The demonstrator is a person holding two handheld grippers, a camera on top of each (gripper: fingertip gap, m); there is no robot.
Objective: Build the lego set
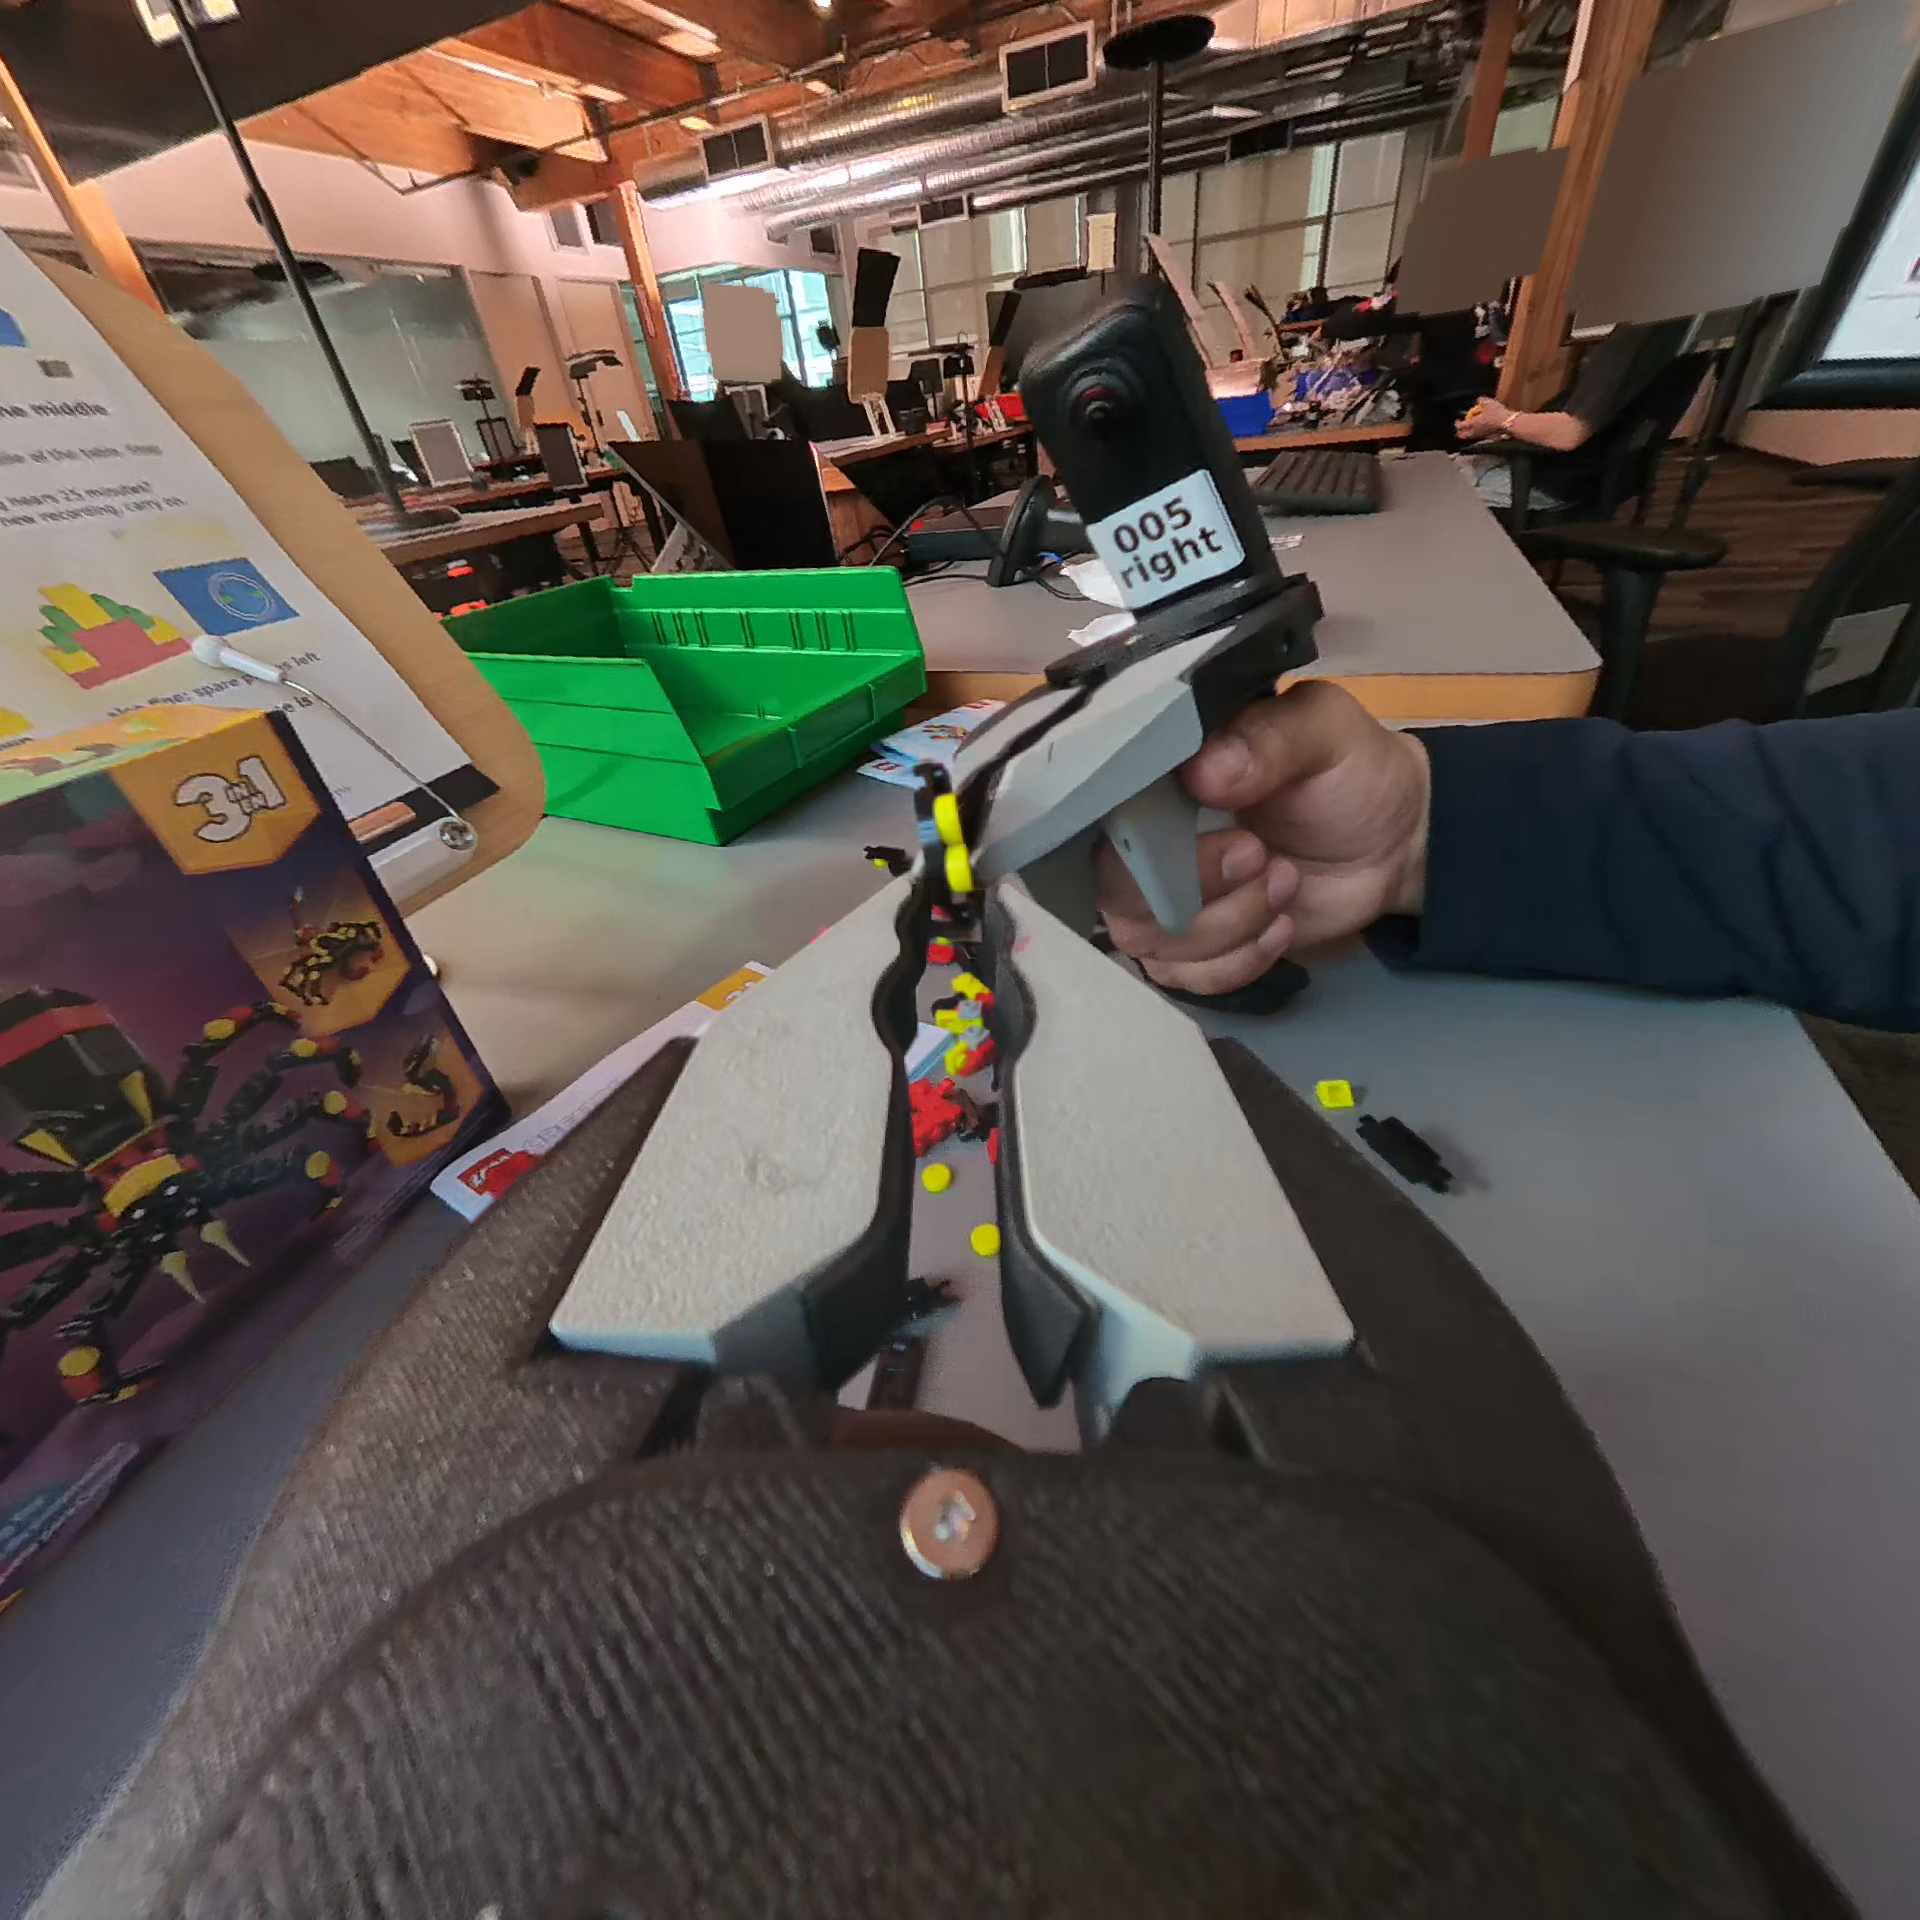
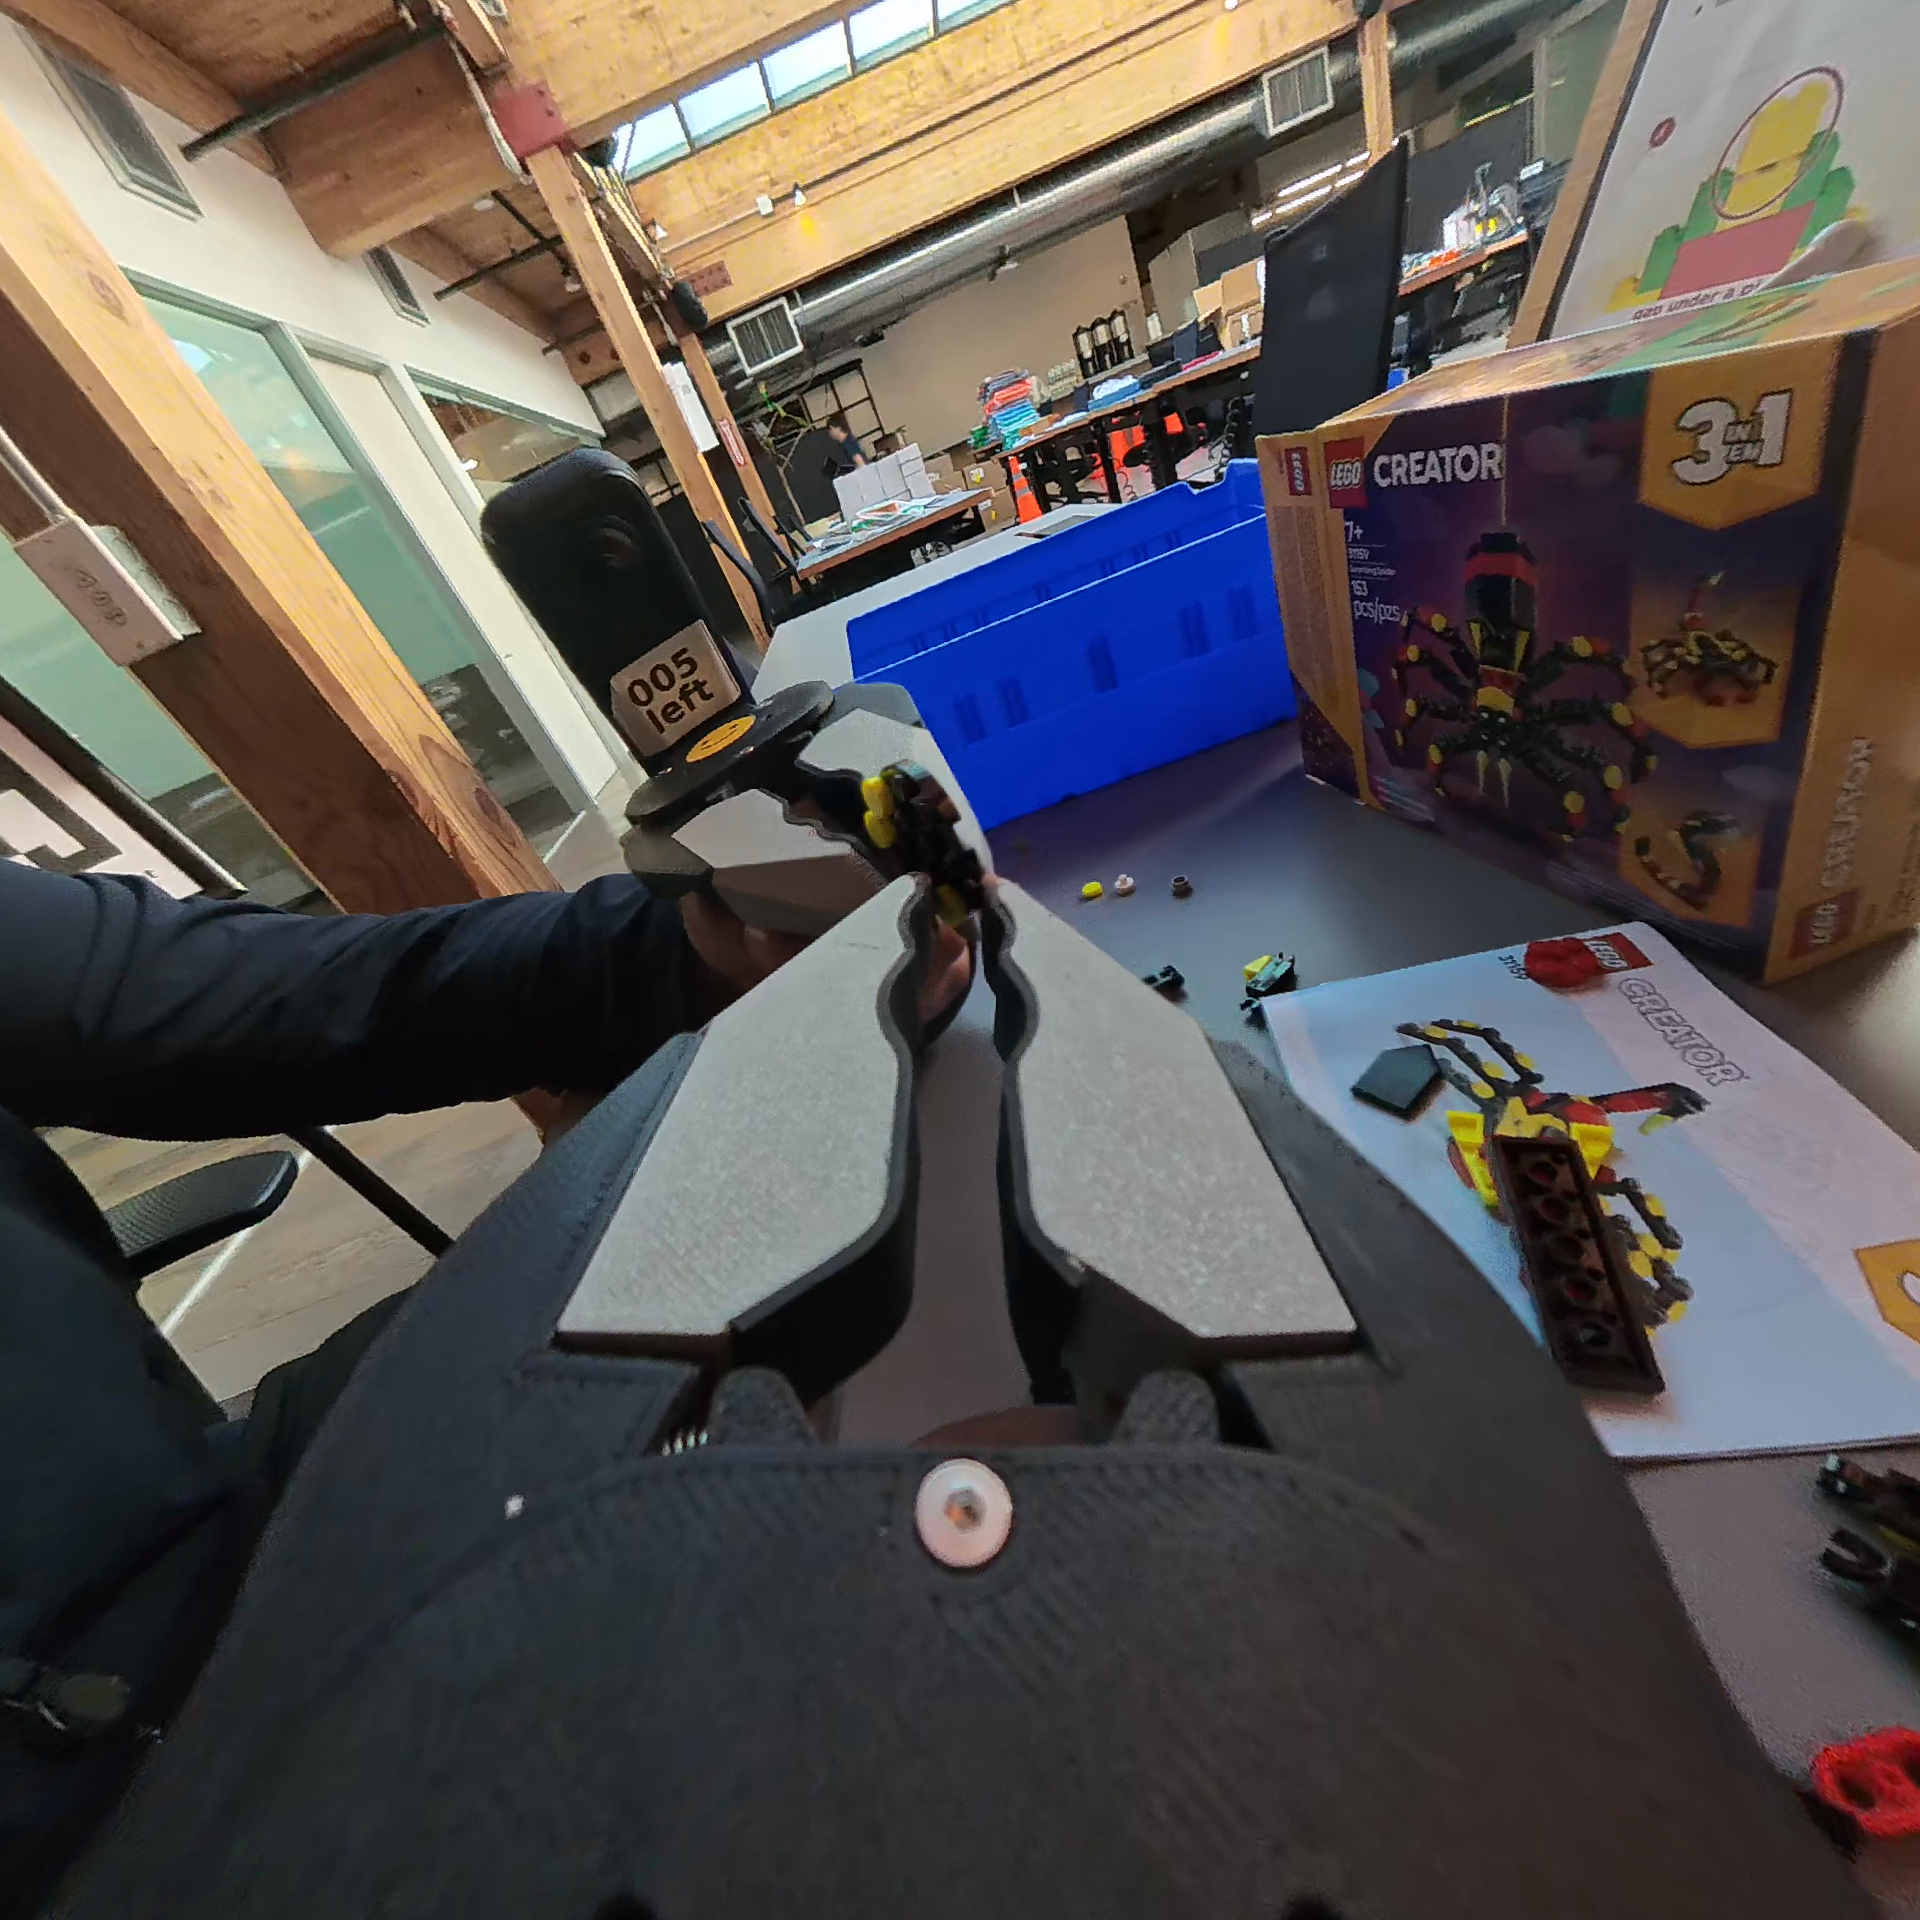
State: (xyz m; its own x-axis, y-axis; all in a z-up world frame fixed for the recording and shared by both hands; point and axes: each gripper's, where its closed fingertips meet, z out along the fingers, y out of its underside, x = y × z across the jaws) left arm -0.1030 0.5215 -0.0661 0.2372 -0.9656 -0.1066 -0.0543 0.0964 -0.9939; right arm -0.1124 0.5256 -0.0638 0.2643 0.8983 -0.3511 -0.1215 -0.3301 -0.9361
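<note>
Both grippers, left [image 1: 951,904] and right [image 2: 961,914], pinch one black-and-yellow leg segment [image 1: 948,836] (early days); loose bricks [image 1: 951,1101] await.

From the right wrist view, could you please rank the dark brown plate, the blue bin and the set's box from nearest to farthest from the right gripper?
1. The dark brown plate, on the booklet to the right of the right gripper.
2. The blue bin and the set's box both stand farther back, bin ahead, box to the right; too close to call.
</note>
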